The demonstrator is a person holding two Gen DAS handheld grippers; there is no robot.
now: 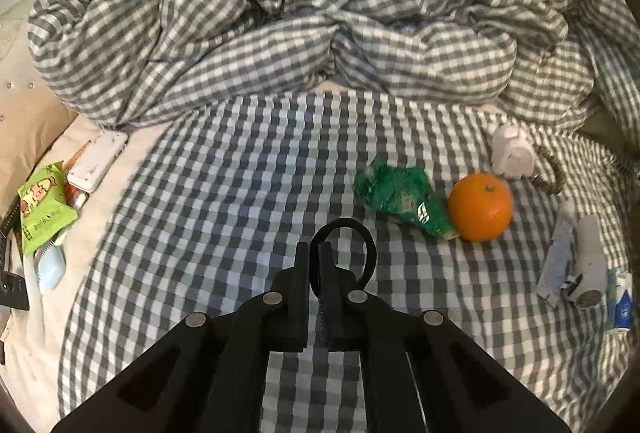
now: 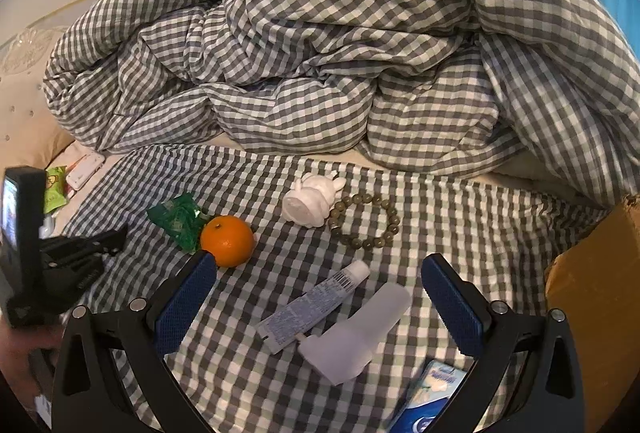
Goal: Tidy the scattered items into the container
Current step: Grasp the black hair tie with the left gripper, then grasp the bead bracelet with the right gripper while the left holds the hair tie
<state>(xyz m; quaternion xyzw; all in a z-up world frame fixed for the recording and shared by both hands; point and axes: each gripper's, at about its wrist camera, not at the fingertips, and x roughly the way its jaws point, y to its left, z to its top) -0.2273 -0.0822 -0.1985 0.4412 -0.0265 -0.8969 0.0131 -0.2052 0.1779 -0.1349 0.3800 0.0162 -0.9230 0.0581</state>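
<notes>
So the left gripper (image 1: 315,253) is clamped tight on a black hair tie (image 1: 362,237), and the loop sticks out to one side of the pinched fingers. It hangs over the checked sheet (image 1: 224,201) of the bed, not touching any of the other stuff.

The right gripper (image 2: 319,273) is wide open with nothing in it, blue pads (image 2: 186,303) spread apart and pointing down at the bed. Between its fingers on the sheet are a small tube with a barcode (image 2: 308,303) and a frosted plastic bottle (image 2: 356,337), lying side by side and touching near the bottle's cap end. A blue and white packet (image 2: 430,401) sits just below the bottle, near the bottom edge.

Further back there's an orange (image 2: 227,241) right up against a crumpled green wrapper (image 2: 178,223). Beside those is a little white figurine (image 2: 310,203), and a green bead bracelet (image 2: 366,219) touches it on the far side. A big rumpled checked duvet (image 2: 340,53) is heaped behind everything.

A brown cardboard box (image 2: 592,313) shows at the right edge of the right wrist view, just off the sheet. Over by the beige headboard there's another little pile: a lime green snack packet (image 1: 42,207), a white case (image 1: 98,161) and a pale blue thing I can't make out.
</notes>
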